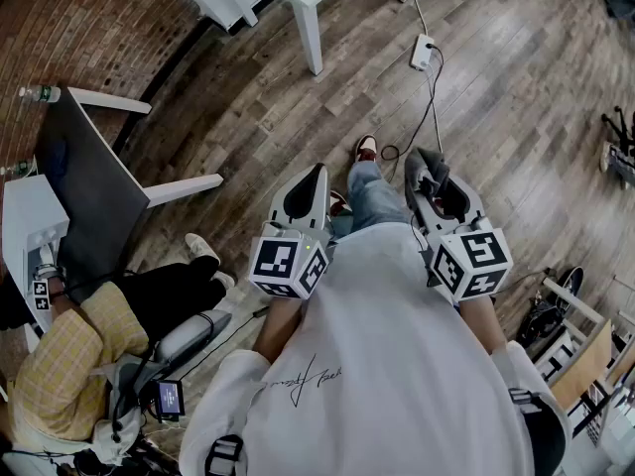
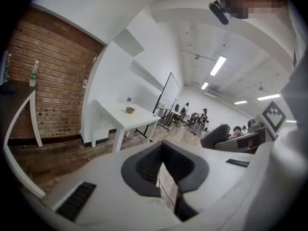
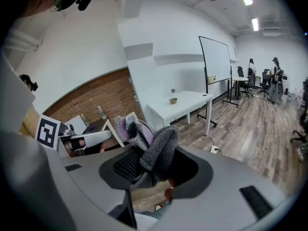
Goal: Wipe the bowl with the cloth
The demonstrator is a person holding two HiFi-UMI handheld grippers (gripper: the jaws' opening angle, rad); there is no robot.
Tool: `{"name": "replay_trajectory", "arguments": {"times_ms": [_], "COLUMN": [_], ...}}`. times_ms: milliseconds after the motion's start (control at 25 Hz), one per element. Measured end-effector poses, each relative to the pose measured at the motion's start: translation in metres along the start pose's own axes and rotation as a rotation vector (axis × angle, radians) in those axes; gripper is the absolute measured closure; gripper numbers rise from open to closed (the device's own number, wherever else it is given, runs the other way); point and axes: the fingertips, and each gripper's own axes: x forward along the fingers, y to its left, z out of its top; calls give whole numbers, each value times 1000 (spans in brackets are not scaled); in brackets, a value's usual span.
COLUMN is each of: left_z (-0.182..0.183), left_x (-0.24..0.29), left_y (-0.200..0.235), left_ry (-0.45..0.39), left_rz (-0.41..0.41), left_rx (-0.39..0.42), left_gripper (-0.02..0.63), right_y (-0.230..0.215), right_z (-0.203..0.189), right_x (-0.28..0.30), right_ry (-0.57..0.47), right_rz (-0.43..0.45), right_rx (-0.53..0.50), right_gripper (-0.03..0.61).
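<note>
**Hazards before any wiping starts**

Wood plank floor (image 1: pixel 516 87): the person stands mid-room with a walk to make. A white power strip with black cable (image 1: pixel 424 51) lies on the way to the table. A foot could snag it while the eyes are on the grippers.

White rectangular table (image 2: pixel 122 120): well apart from the person, beside the brick wall (image 2: pixel 43 81). The task's thing sits on it with nothing steadying it.

Left gripper (image 2: pixel 162 150): jaws drawn together, nothing between them. Unless it braces the bowl, the bowl likely skates under the wipe.

Right gripper (image 3: pixel 155 163): clamped on the bunched grey and lilac fleece cloth (image 3: pixel 156 146). Most of the wad stands above the pads. Pinched only by a lower fold, it could work loose or drag as a lump.

Small tan round bowl (image 2: pixel 130 109): looks light. A hard push could send it off the table edge.
</note>
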Motion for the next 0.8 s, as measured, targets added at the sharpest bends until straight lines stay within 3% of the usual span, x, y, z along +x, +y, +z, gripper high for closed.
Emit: {"name": "replay_trajectory", "arguments": {"times_ms": [320, 800], "left_z": [25, 68], "left_x": [33, 116], "left_y": [-14, 5], "left_ry": [1, 24], "left_rz": [-73, -44], "left_rx": [38, 46], "left_gripper": [603, 603], "right_y": [-4, -58], "right_z": [18, 89], "right_x": [19, 73], "right_ry": [2, -32], "right_rz": [43, 125], "right_rx": [4, 60], "right_gripper": [399, 397]}}
